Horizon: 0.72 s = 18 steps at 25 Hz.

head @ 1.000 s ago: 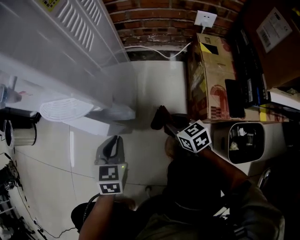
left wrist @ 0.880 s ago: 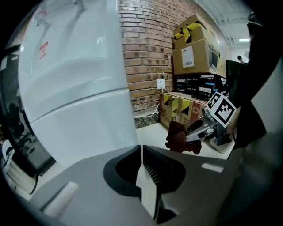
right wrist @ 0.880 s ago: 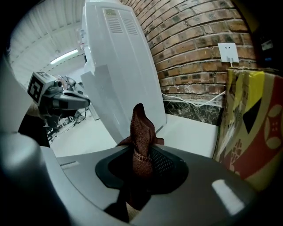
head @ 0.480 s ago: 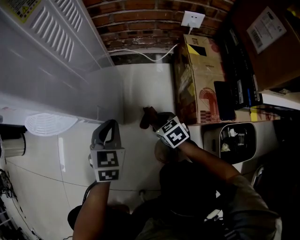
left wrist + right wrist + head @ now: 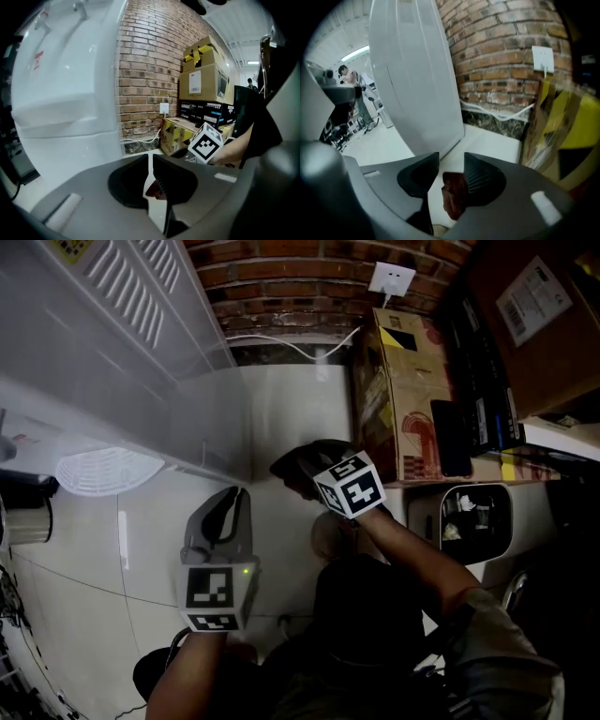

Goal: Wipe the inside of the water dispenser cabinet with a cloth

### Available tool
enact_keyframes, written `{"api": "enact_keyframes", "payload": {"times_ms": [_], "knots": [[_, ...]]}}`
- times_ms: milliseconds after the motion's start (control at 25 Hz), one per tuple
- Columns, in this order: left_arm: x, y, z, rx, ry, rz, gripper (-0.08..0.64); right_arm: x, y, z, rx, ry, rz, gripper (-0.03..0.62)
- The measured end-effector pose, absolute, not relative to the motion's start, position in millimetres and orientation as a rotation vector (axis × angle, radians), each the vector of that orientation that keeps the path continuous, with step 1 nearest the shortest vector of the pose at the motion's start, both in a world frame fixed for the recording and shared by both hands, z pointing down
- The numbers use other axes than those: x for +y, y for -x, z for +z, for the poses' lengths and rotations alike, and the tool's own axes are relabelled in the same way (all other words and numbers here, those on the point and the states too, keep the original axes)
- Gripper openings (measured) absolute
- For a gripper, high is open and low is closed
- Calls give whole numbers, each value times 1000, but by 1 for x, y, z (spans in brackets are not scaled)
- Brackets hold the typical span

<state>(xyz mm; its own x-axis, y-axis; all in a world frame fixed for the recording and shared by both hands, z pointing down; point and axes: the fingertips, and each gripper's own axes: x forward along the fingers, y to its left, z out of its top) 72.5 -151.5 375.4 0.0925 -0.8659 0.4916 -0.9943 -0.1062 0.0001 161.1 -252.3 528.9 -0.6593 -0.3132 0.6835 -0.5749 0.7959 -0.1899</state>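
Observation:
The white water dispenser (image 5: pixel 112 343) fills the left of the head view and stands tall in both gripper views (image 5: pixel 61 93) (image 5: pixel 417 84); I see no open cabinet. My left gripper (image 5: pixel 230 499) (image 5: pixel 150 157) hovers in front of its base. Its jaws have just been opening but leave only a hairline slit, with a small reddish patch low in it that I cannot identify. My right gripper (image 5: pixel 281 470) (image 5: pixel 451 157) points at the floor beside the dispenser's corner. Its jaws have just been opening. A dark red cloth (image 5: pixel 453 194) sits between them against the right jaw, clear of the left one.
A brick wall (image 5: pixel 300 277) with a white socket (image 5: pixel 392 279) and cable (image 5: pixel 300 338) closes the back. A cardboard box (image 5: pixel 403 399) and stacked dark boxes (image 5: pixel 487 381) stand right. A steel cup (image 5: pixel 23 521) sits far left. A person (image 5: pixel 351 79) stands far off.
My right gripper has shifted left toward the dispenser's corner and its jaws have spread. My left gripper has risen and come nearer the dispenser's front.

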Motion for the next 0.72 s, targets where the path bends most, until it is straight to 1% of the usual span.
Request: {"api": "enact_keyframes", "payload": {"times_ms": [80,120,160,280,400,520,720], "knots": [[-145,-68,351,-1889,-2033,484,0,-259,-161,465,-2435,-739,494,96],[-141,-67,338,-1909,-2021,455,0,-259,-162,432,-2490,-773,474,47],[-136,-68,326,-1924,-2006,423,0,-256,-163,399,-2546,-796,450,19],[-120,-68,295,-1972,-1985,358,0,-235,-165,312,-2713,-815,363,14],[-110,-68,274,-2030,-2001,317,0,-210,-166,259,-2824,-829,201,12],[-100,-68,267,-2074,-2004,318,0,-189,-168,250,-2845,-832,84,11],[-92,-60,266,-2124,-1985,344,0,-187,-172,255,-2846,-864,129,10]]}}
